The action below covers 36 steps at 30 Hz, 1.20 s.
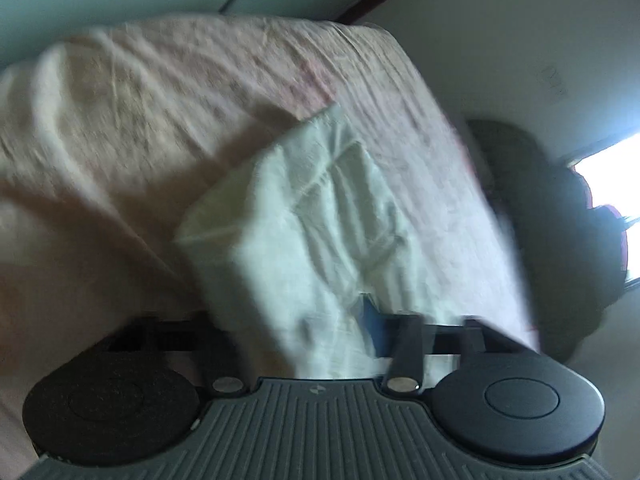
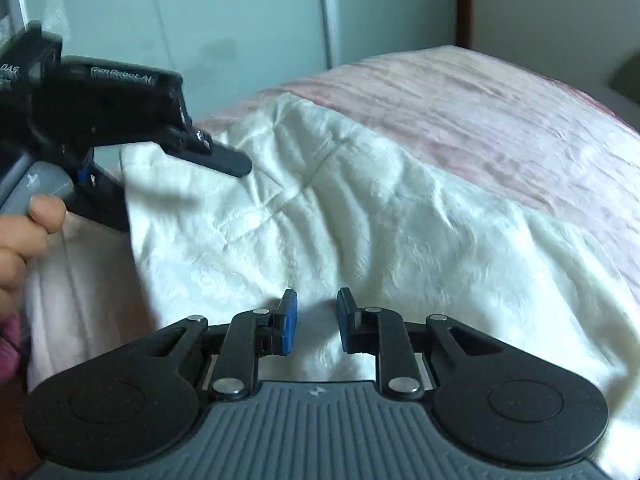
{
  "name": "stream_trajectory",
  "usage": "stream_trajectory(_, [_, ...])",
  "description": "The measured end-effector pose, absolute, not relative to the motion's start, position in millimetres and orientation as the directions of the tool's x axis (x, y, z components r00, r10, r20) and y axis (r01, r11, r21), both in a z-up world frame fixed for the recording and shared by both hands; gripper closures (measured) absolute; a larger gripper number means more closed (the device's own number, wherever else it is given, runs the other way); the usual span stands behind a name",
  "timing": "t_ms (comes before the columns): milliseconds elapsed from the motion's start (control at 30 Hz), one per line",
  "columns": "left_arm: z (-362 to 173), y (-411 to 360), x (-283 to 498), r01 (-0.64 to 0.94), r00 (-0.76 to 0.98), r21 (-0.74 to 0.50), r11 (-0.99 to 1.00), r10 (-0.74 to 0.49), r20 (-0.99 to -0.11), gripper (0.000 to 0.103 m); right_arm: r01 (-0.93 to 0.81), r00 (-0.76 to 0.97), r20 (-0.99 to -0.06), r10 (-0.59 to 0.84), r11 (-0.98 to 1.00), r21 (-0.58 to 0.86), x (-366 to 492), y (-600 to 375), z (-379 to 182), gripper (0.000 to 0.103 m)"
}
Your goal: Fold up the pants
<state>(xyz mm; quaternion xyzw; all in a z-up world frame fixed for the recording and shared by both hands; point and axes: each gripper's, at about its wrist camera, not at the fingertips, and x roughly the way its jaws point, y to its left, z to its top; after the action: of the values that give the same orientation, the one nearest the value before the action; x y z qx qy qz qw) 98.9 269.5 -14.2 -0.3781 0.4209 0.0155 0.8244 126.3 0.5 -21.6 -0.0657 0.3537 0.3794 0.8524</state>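
Bed (image 2: pixel 500 104), covered by a pink wrinkled spread, set against a pale green wall (image 2: pixel 240 12); dark wood frame at the far corner.

Pants (image 2: pixel 360 216): white, textured cloth, lying crumpled across the near part of the bed, one edge raised at the side nearest the wall. In the left wrist view the pants (image 1: pixel 312 220) appear blurred, a fold of them rising straight from the gripper.

Left gripper (image 1: pixel 332 328): fingers mostly covered by the white cloth, one blue pad showing at its edge; closed on a fold of the pants. Seen from the right wrist view, the left gripper (image 2: pixel 100 184) sits at the raised edge, held by a hand (image 2: pixel 24 232).

Right gripper (image 2: pixel 316 320): jaws narrowly apart, blue pads (image 2: pixel 290 320) above the pants, nothing between them.
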Motion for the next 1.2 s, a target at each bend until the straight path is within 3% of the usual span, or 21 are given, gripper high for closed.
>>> stream_trajectory(33, [-11.9, 265.9, 99.6, -0.341, 0.643, -0.558, 0.756, -0.246, -0.726, 0.086, -0.694, 0.454, -0.657, 0.602, 0.701, 0.163, 128.0, 1.6, -19.0, 0.082])
stream_trajectory(200, [13.7, 240.9, 84.1, -0.288, 0.691, -0.442, 0.85, -0.134, -0.71, 0.093, -0.675, 0.471, -0.548, 0.691, 0.683, 0.28, 134.3, -6.9, -3.4, 0.081])
stream_trajectory(400, [73.2, 164.9, 57.7, -0.146, 0.783, -0.238, 0.96, -0.035, -0.621, 0.094, -0.604, 0.516, -0.476, 0.712, 0.697, 0.387, 145.3, -29.6, -2.6, 0.076])
stream_trajectory(467, [87.5, 139.0, 52.0, -0.08, 0.807, -0.226, 0.971, -0.07, -0.586, 0.094, -0.577, 0.53, -0.438, 0.726, 0.688, 0.44, 144.3, -44.5, -0.8, 0.062])
stream_trajectory(533, [98.5, 112.5, 51.4, -0.005, 0.808, -0.235, 0.972, -0.135, -0.574, 0.094, -0.555, 0.53, -0.386, 0.755, 0.653, 0.515, 146.0, -64.8, -0.1, 0.055])
stream_trajectory(633, [109.4, 70.0, 49.3, 0.065, 0.818, -0.204, 0.977, -0.169, -0.549, 0.094, -0.513, 0.552, -0.31, 0.774, 0.608, 0.606, 144.0, -104.3, 1.7, 0.055])
stream_trajectory(833, [114.9, -15.8, 50.5, 0.25, 0.775, -0.211, 0.945, -0.326, -0.541, 0.094, -0.453, 0.671, -0.217, 0.709, 0.624, 0.637, 115.1, -200.5, 1.4, 0.053])
stream_trajectory(1000, [103.1, -90.3, 38.3, 0.395, 0.732, -0.163, 0.904, -0.417, -0.538, 0.095, -0.361, 0.767, -0.214, 0.606, 0.681, 0.637, 87.3, -277.3, -9.4, 0.053])
stream_trajectory(1200, [75.5, -149.0, 29.1, 0.501, 0.655, -0.131, 0.855, -0.474, -0.588, 0.094, -0.243, 0.825, -0.279, 0.491, 0.755, 0.61, 55.2, -335.0, -33.5, 0.053])
